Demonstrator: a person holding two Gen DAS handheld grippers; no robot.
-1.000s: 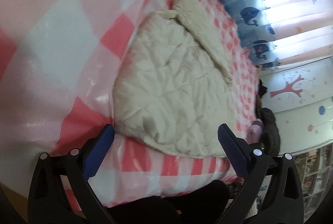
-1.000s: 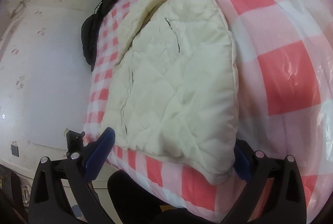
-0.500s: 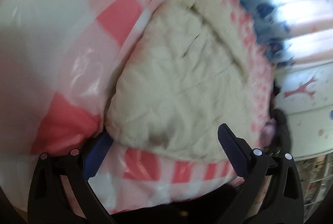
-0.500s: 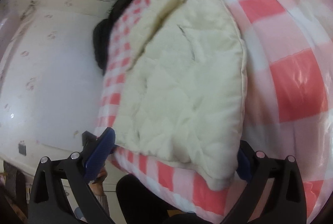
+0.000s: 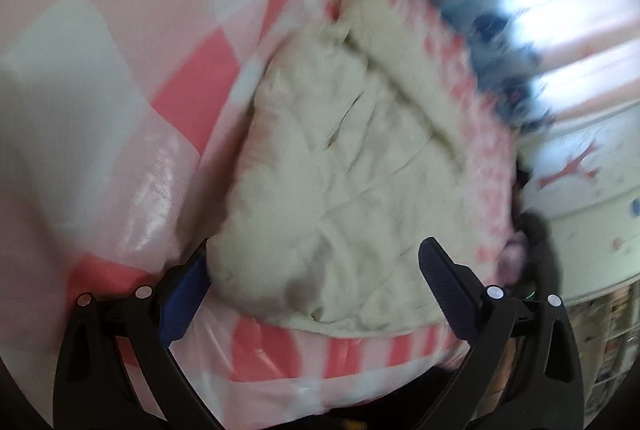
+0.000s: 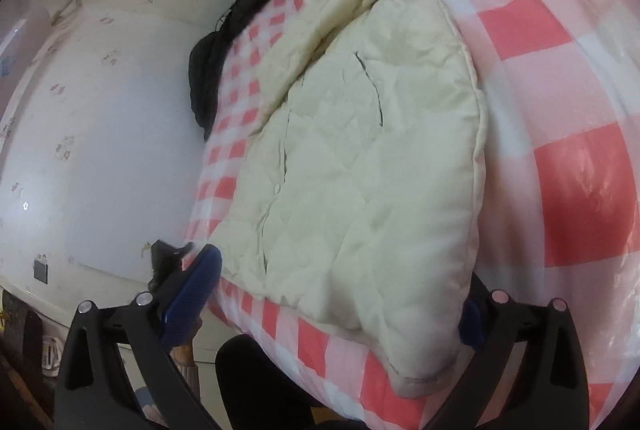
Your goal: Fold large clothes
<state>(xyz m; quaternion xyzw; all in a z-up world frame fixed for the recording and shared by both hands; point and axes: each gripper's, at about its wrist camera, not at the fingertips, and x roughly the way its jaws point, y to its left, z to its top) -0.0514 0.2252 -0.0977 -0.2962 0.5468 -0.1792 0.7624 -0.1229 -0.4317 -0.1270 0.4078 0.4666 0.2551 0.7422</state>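
Observation:
A cream quilted jacket [image 5: 344, 190] [image 6: 360, 166] lies flat on a bed covered with a pink and white checked sheet [image 5: 100, 78] [image 6: 560, 78]. Its hem faces me and its collar points away. My left gripper [image 5: 312, 286] is open, its blue pads straddling the near left corner of the hem, and the left pad is partly behind the fabric. My right gripper [image 6: 332, 290] is open too, spanning the near right corner, with the right pad tucked behind the jacket's side edge. The left wrist view is blurred by motion.
A dark garment [image 6: 236, 34] lies at the far edge of the bed by a white patterned wall [image 6: 100, 118]. A curtain with blue whale prints [image 5: 496, 42] hangs at a bright window. A person's dark trousers [image 6: 256, 382] show below the bed edge.
Both grippers have moved forward and down onto the jacket's hem, so it fills more of each view. The left pad has slid under the left corner. Neither gripper has shut.

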